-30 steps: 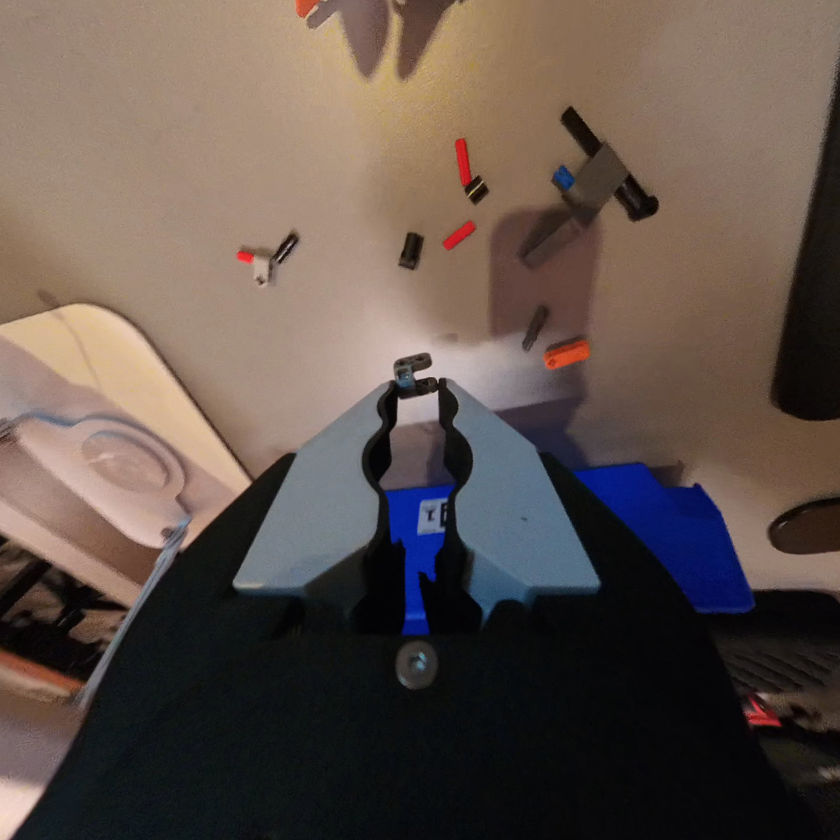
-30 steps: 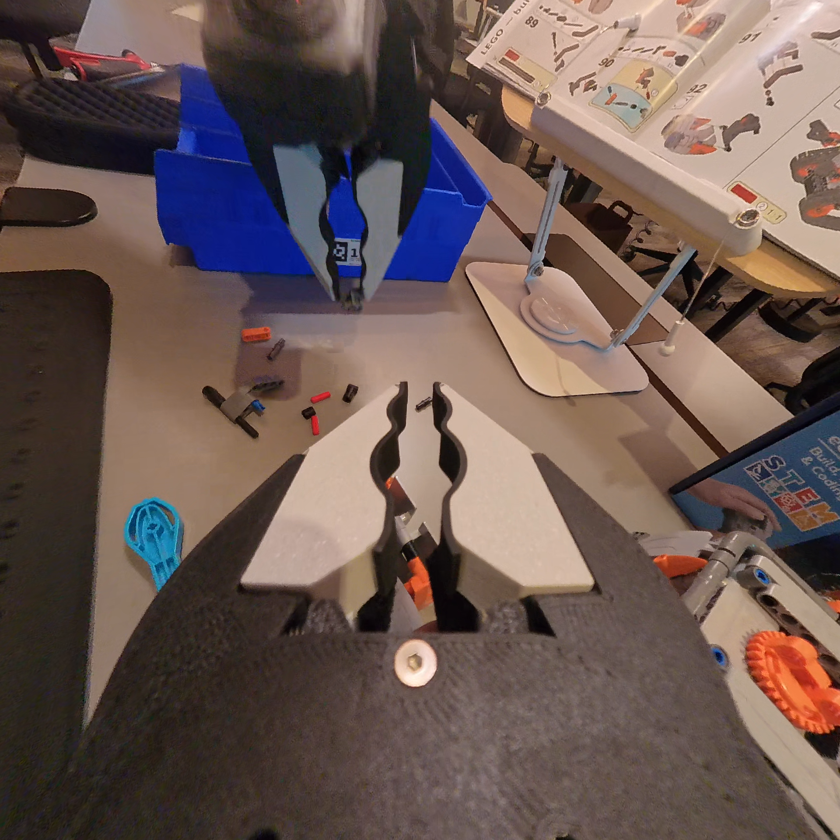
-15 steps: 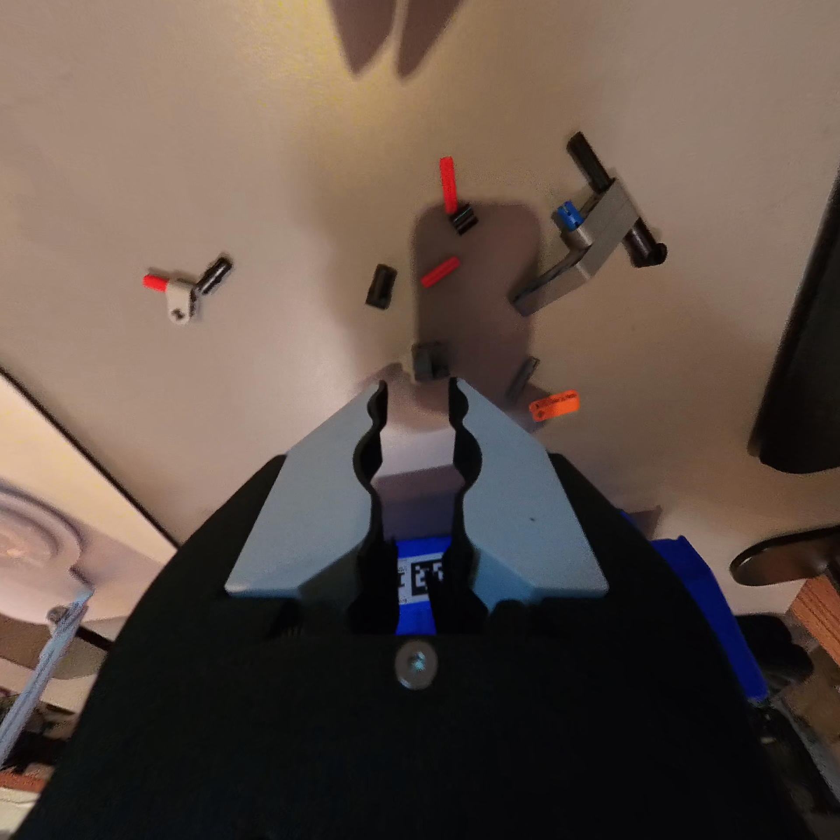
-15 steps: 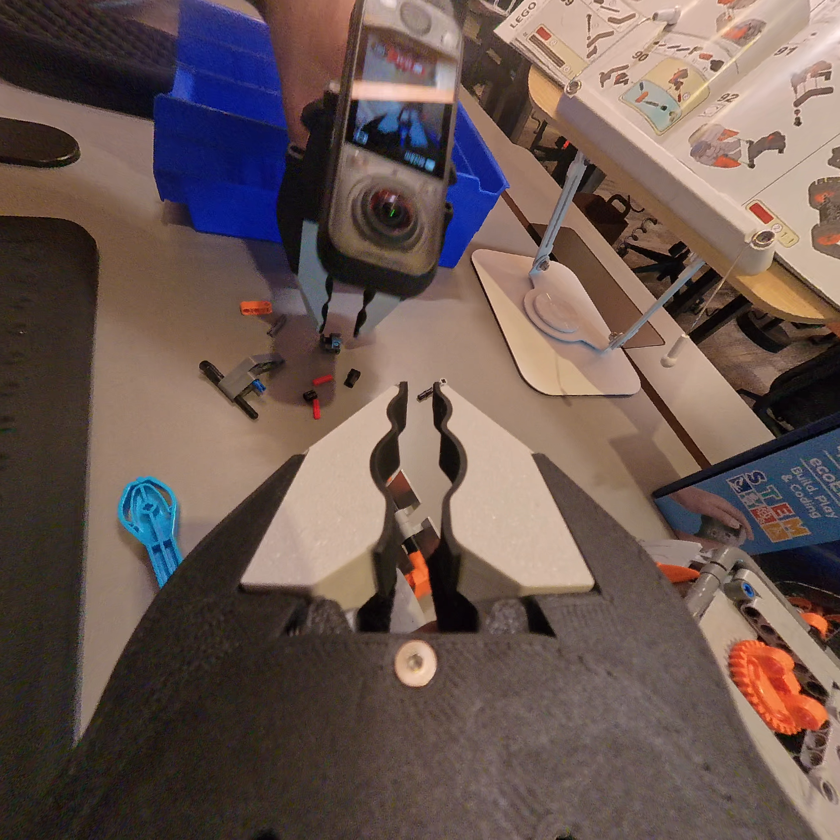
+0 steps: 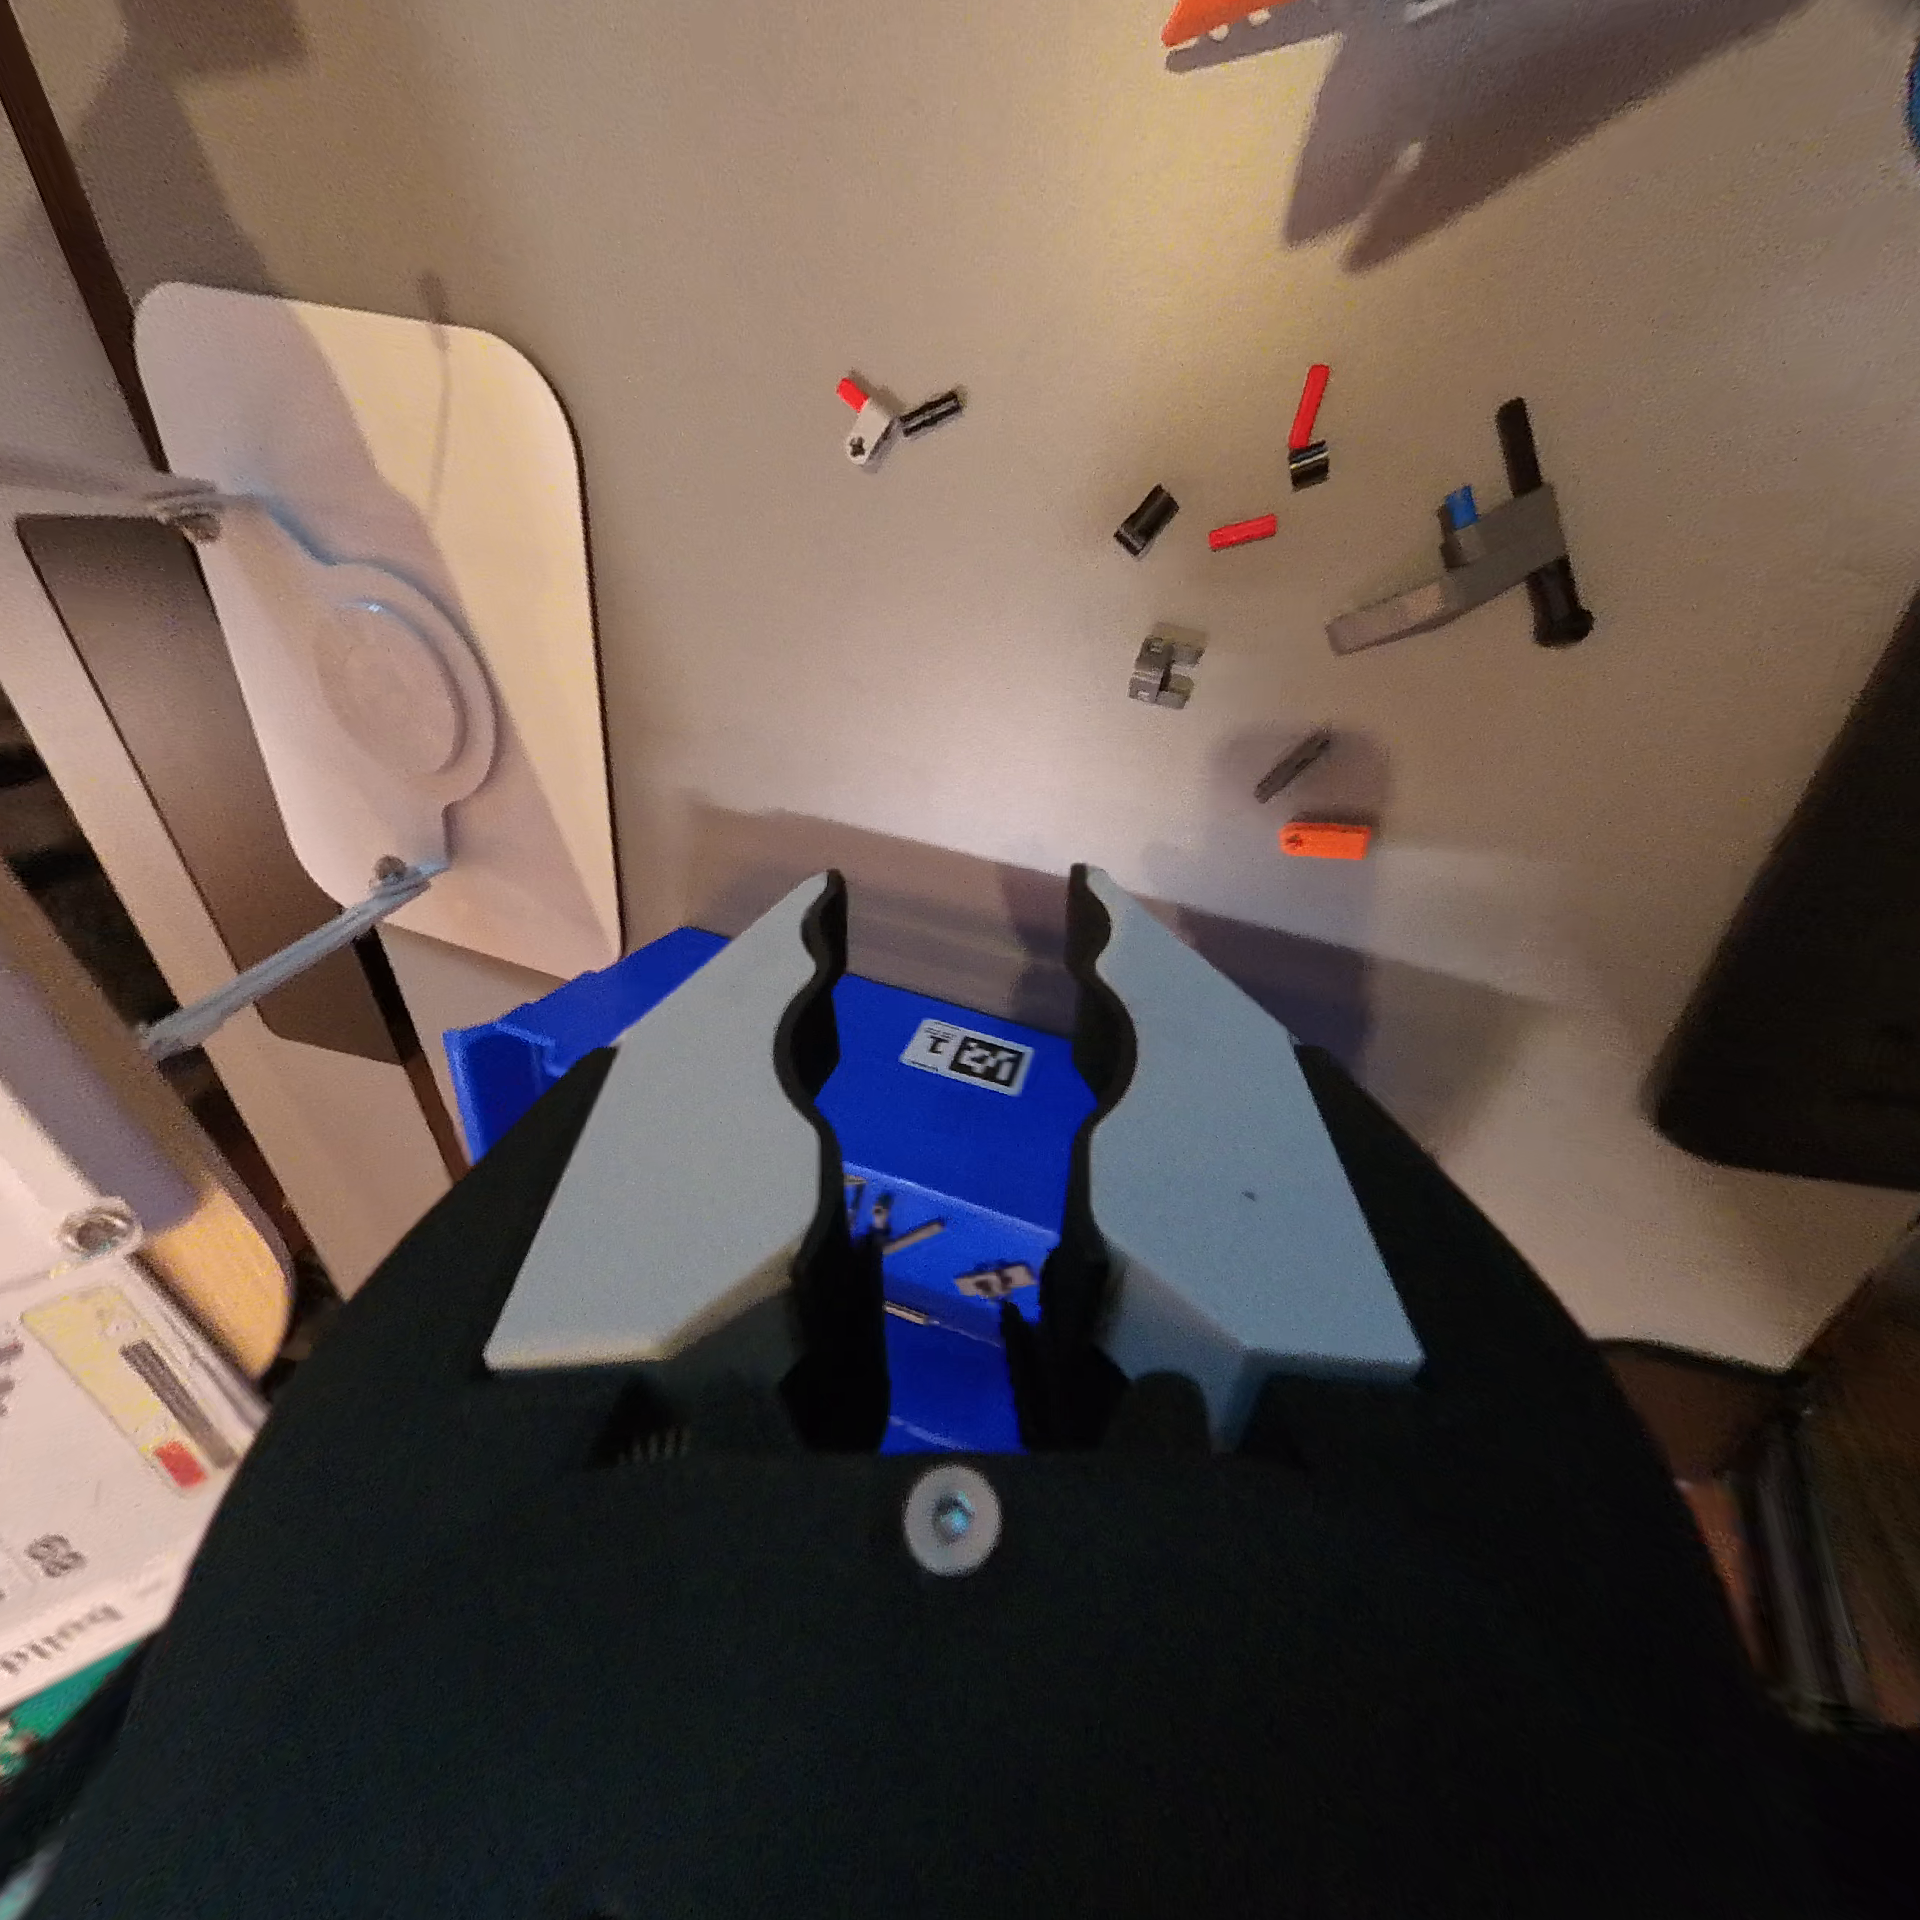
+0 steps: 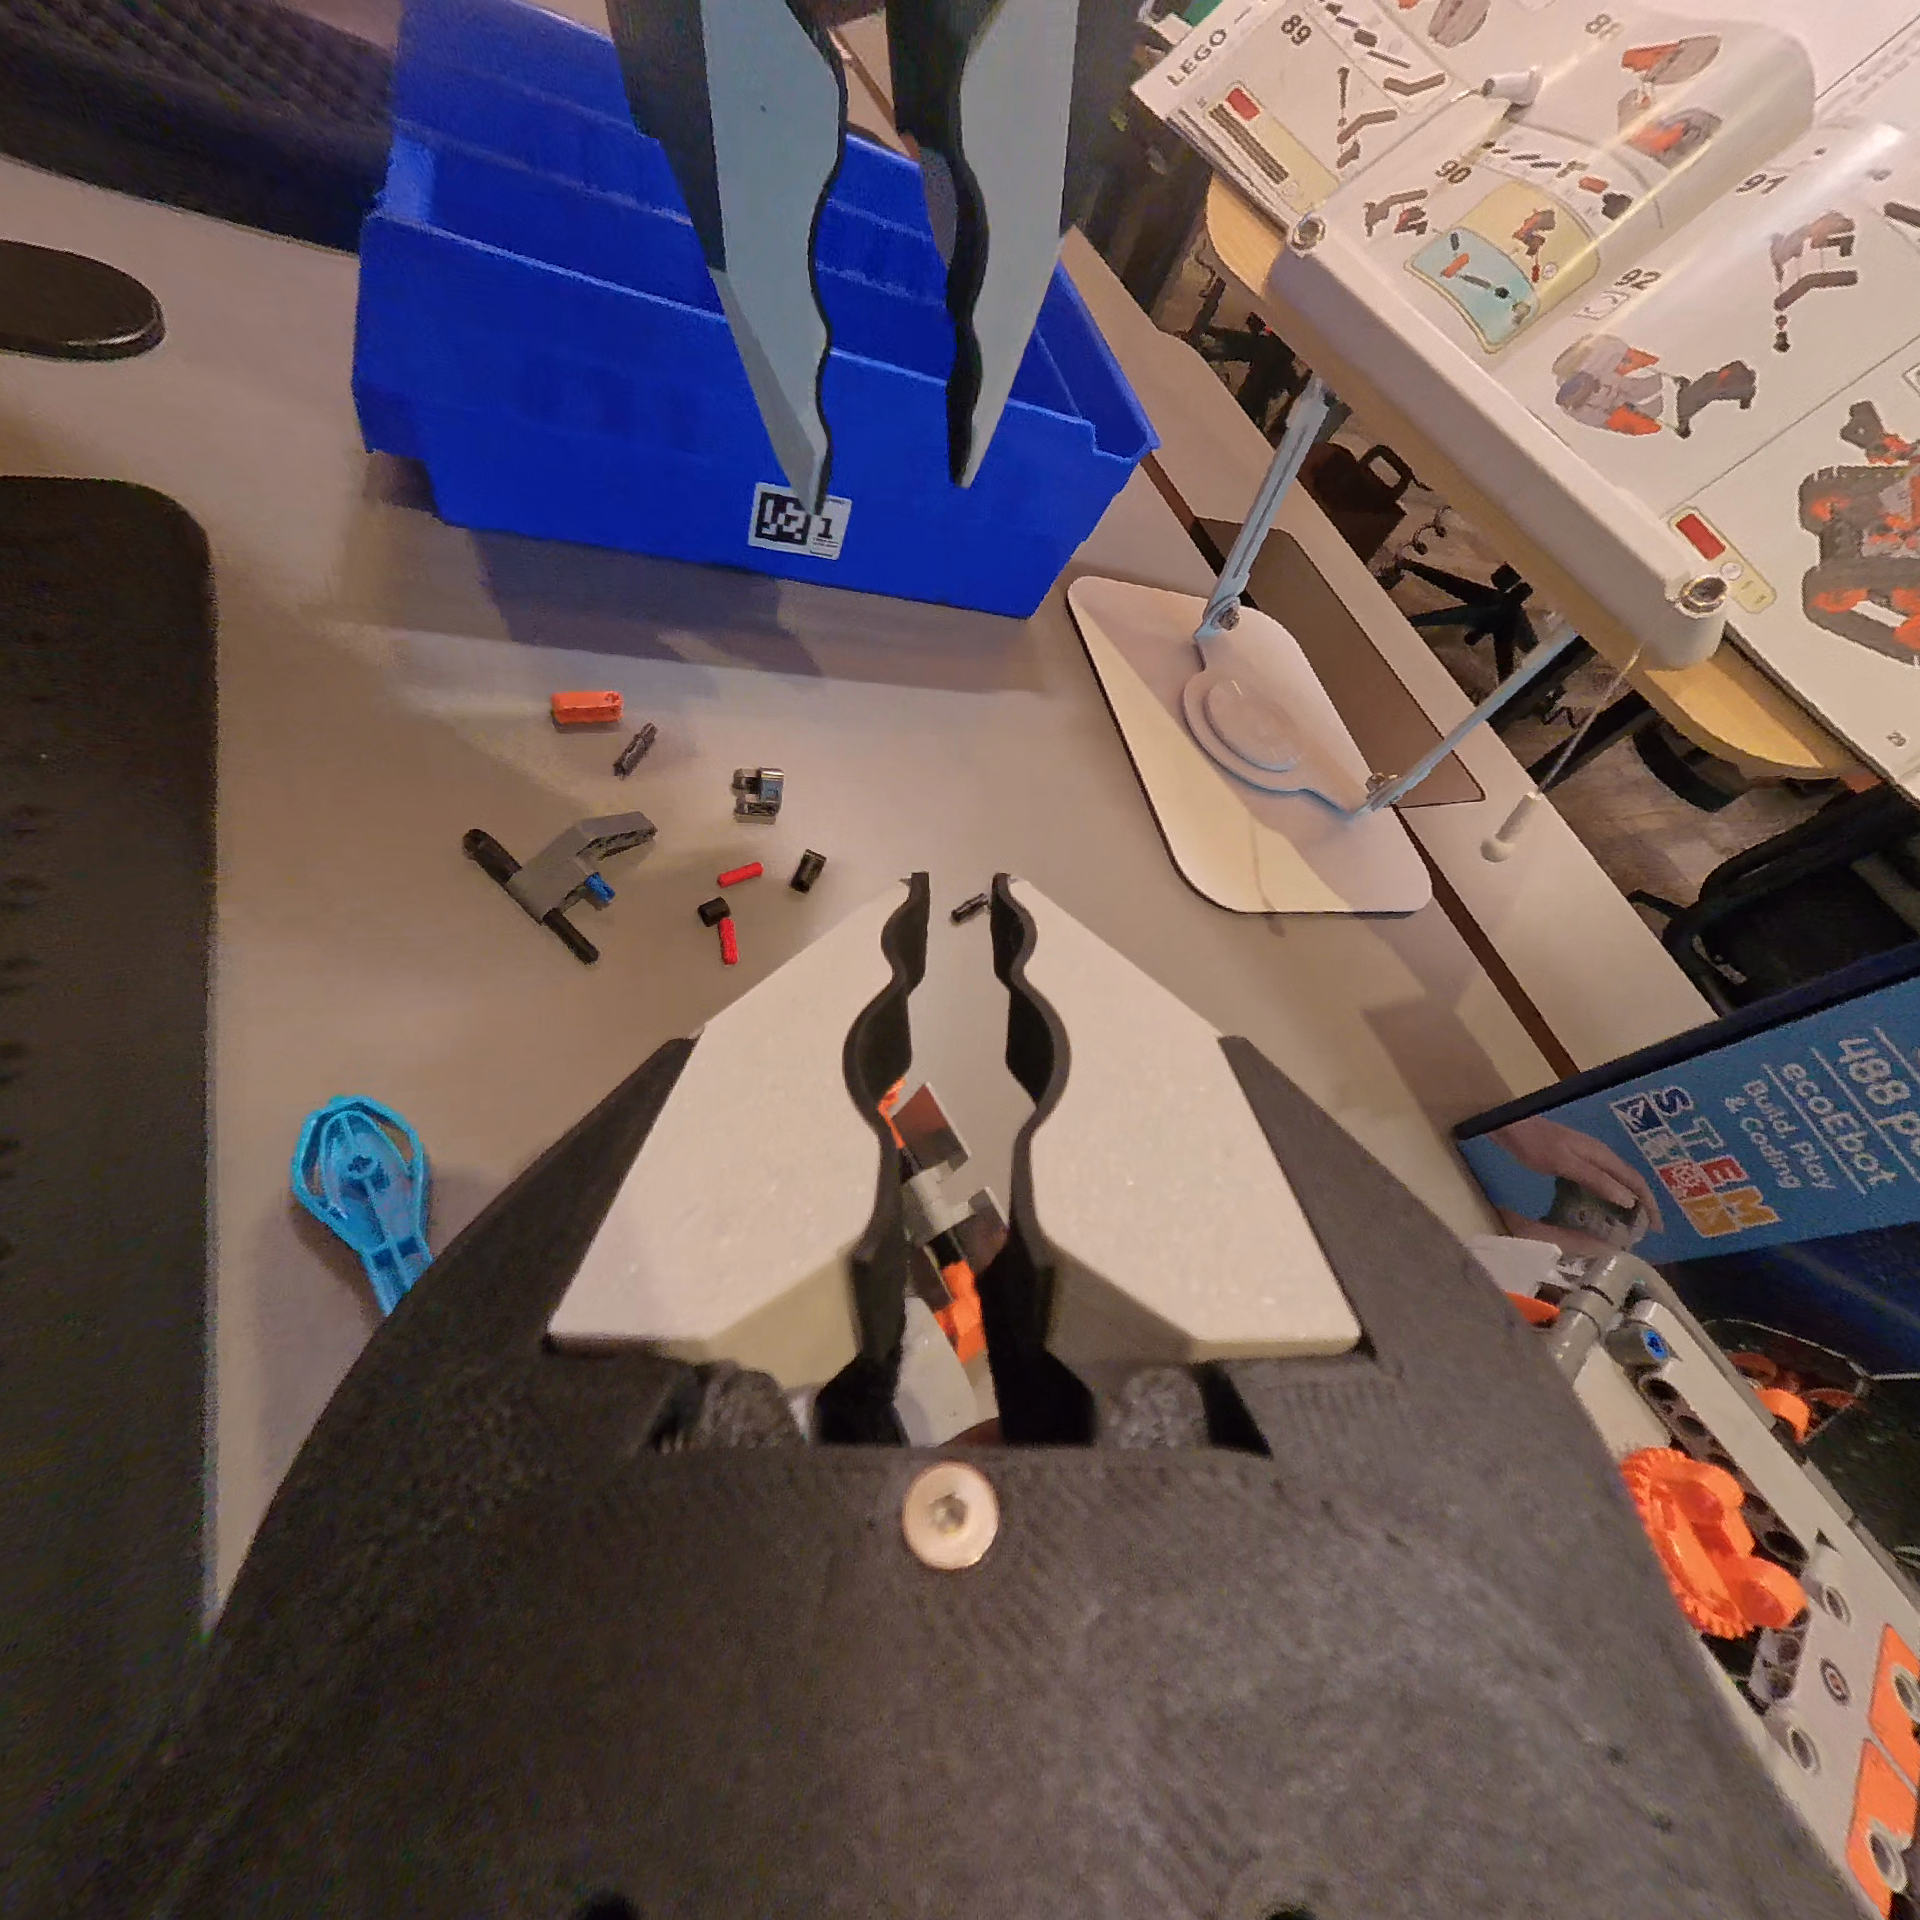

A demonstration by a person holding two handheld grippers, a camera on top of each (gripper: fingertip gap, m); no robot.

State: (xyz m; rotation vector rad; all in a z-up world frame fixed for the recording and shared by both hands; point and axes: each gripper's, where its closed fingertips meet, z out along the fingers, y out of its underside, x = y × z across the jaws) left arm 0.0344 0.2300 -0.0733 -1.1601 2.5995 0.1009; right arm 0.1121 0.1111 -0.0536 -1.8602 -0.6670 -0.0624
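Observation:
My left gripper (image 5: 954, 881) is open and empty. It hangs above the near wall of a blue bin (image 5: 935, 1122) and also shows at the top of the right wrist view (image 6: 888, 488). A small grey connector (image 5: 1166, 665) lies loose on the beige table beyond its tips, among other small parts (image 6: 758, 795). My right gripper (image 6: 961, 883) is shut on a grey and orange brick assembly (image 6: 935, 1174), held deep between its fingers, low over the table. A small black pin (image 6: 966, 909) lies just past its tips.
Loose on the table are an orange piece (image 6: 587, 707), a grey angle beam on a black axle (image 6: 566, 868), red pins (image 6: 740, 873) and a cyan tool (image 6: 358, 1184). A white book-stand base (image 6: 1247, 748) is right, a black mat (image 6: 94, 935) left, a part-built model (image 6: 1714, 1558) lower right. Tip to tip, the grippers are about 15 cm apart. The small black pin (image 6: 966, 909) is about 15 cm from both grippers' fingertips. My left wrist view (image 5: 930, 416) looks at it from another angle.
My left gripper let go of the small grey connector, which now lies on the table. It opened wide and drew back over the blue bin. My right gripper has hardly moved.

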